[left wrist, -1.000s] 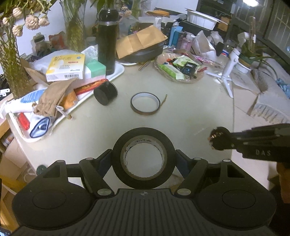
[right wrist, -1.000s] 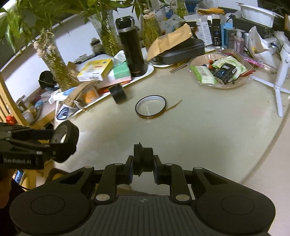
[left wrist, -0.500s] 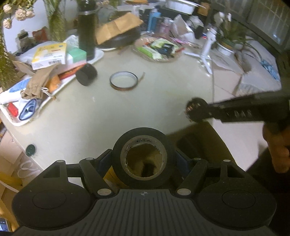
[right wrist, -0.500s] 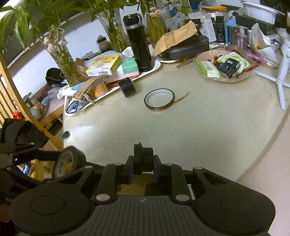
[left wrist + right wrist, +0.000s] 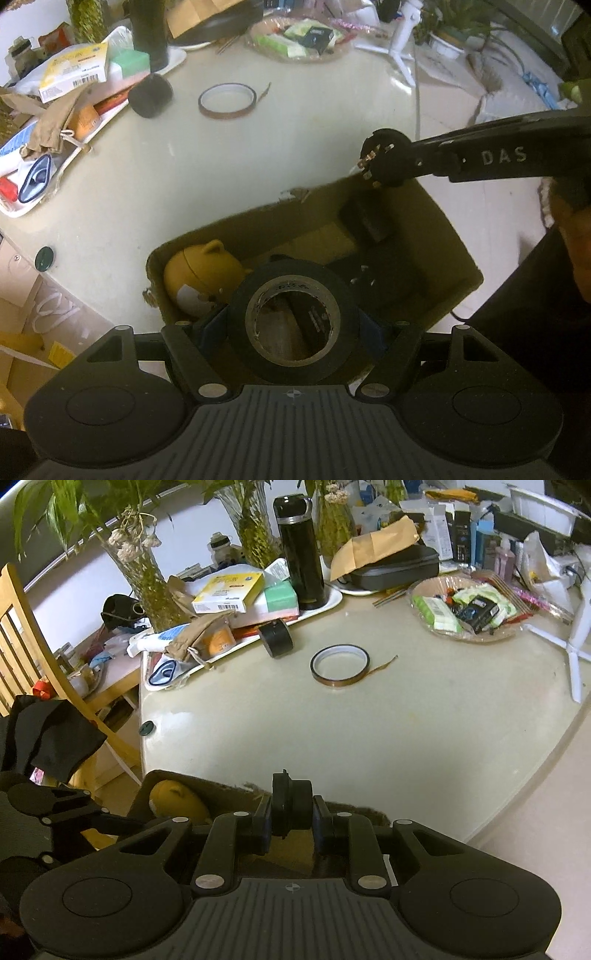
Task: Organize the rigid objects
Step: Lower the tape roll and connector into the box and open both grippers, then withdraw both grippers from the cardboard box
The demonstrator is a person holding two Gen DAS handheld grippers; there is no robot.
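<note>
Your table (image 5: 369,746) carries the clutter at its far side, from ten to two o'clock, and keeps bare surface near you, which suits sorting from the near edge. The cardboard box (image 5: 436,221) sits below that near edge at your six o'clock, open at the top, likely so you can drop things straight down into it; a yellow bear-shaped toy (image 5: 199,277) already lies at its nine o'clock end among dark items I cannot identify. Your left tongs (image 5: 293,325) grip the black tape roll (image 5: 295,291) across its outer rim, hole facing the camera, a hold that keeps it from rolling and lets it fall flat on release. Your right tongs (image 5: 291,810) are clamped nearly closed on a small black round part (image 5: 291,805), held edge-on over the box's far rim; from the left wrist view it hangs at two o'clock over the box corner. On the table, the amber tape ring (image 5: 340,668) and the black cylinder (image 5: 277,638) lie at twelve o'clock, apparently awaiting their turn. Compared with a second ago, both your hands have come back from over the table: the box, then out of sight, now fills the view under the black tape roll, and your grips are unchanged.
</note>
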